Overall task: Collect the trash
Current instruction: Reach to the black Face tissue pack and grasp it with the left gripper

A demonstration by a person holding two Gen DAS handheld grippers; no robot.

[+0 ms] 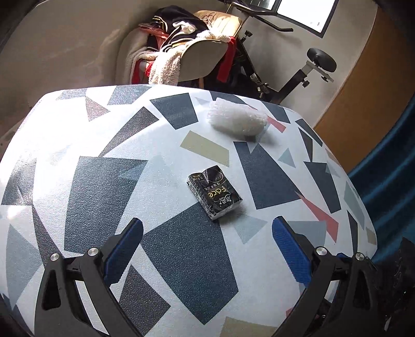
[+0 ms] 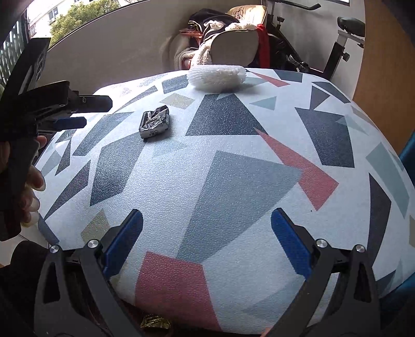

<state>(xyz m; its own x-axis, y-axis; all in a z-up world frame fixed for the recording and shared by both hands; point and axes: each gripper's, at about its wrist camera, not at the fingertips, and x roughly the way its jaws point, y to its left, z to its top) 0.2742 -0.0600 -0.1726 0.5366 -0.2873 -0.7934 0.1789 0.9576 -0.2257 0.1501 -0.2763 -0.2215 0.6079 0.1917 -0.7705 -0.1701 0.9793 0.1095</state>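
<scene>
Upper center: chair (image 1: 207, 59) is being buried w/ piled clothes (image 1: 176, 33). Exercise bike (image 1: 293, 75) is being lit by window (image 1: 303, 13), top right. Patterned table (image 1: 103, 155) is being daylit.

The black tissue packet (image 1: 214, 192) reads "Face" in gold; its smaller print is too small to read.

Left tool (image 1: 207, 224) with jaws spread wide and nothing between them, right tool (image 2: 207, 216) likewise gaping, both hovering low, level.
</scene>
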